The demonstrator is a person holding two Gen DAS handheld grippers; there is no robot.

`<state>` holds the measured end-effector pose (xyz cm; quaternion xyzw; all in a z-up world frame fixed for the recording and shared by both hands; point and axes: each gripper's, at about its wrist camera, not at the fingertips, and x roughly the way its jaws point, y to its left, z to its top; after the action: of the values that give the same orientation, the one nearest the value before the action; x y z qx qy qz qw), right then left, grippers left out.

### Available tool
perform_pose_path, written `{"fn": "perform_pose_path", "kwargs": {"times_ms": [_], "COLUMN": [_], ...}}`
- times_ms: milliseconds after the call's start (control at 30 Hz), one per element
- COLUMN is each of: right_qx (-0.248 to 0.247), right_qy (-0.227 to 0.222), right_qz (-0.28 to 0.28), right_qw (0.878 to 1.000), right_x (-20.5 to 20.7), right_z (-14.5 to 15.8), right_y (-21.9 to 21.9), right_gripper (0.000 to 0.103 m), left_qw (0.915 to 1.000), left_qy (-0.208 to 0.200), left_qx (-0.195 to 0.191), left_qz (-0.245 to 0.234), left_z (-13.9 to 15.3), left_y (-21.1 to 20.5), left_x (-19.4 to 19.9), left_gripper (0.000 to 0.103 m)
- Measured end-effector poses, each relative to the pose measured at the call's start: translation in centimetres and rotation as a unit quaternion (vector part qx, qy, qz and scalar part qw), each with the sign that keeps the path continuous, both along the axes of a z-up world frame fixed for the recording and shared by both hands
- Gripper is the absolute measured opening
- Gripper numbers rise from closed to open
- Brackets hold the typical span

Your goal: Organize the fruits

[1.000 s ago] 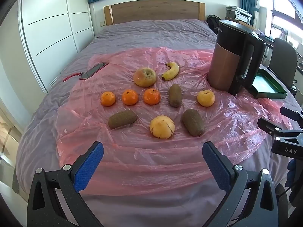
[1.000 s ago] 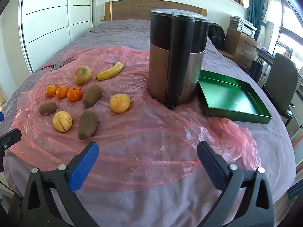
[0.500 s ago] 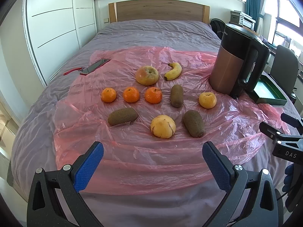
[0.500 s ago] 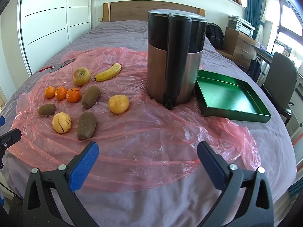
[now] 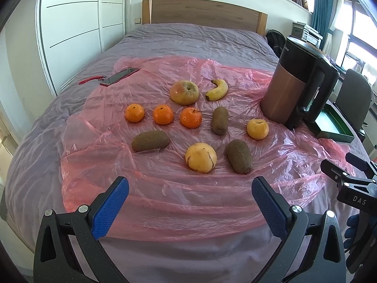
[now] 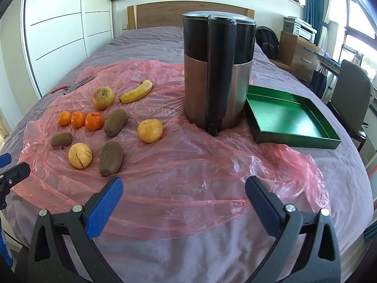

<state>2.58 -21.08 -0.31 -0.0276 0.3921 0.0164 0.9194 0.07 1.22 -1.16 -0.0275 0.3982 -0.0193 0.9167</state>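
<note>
Since the frame a second ago both wrist views have drawn back and risen slightly, so the headboard and more of the bed show; no fruit has shifted on the pink plastic sheet. The left gripper hangs over the near edge of the sheet, jaws spread wide and empty. The right gripper is likewise wide apart with nothing between its pads, short of the fruit. The fruit lies loose on the sheet: three tangerines in a row, an apple and banana behind them, three brown kiwis and two yellow streaked round fruits nearer the front. The green tray, empty, sits right of the kettle, just beside it, and is the likely destination. Judged handling: all items are light. The tangerines and kiwis are soft and bruise under hard squeeze; grip across the widest middle, kiwis across the short axis. The banana is best taken mid-length. The round fruits may roll, and the sheet is slippery and crinkled over a soft mattress. Apart from the camera shift, nothing else differs; neither claw has changed its spread.
</note>
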Motion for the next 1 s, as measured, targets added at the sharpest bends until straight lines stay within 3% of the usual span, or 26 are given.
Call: {"fn": "perform_pose_path", "kwargs": {"times_ms": [1000], "right_qx": [-0.001], "right_qy": [-0.020], "right_qz": [-0.008], "right_qw": [1.000], "right_x": [-0.05], "right_z": [0.02], "right_y": [0.10], "right_gripper": [0.103], "left_qw": [0.9999], "left_qy": [0.005], "left_qx": [0.010], "left_qz": [-0.004], "left_z": [-0.44], "left_y": [0.04], "left_x": [0.08], "left_gripper": [0.102]}}
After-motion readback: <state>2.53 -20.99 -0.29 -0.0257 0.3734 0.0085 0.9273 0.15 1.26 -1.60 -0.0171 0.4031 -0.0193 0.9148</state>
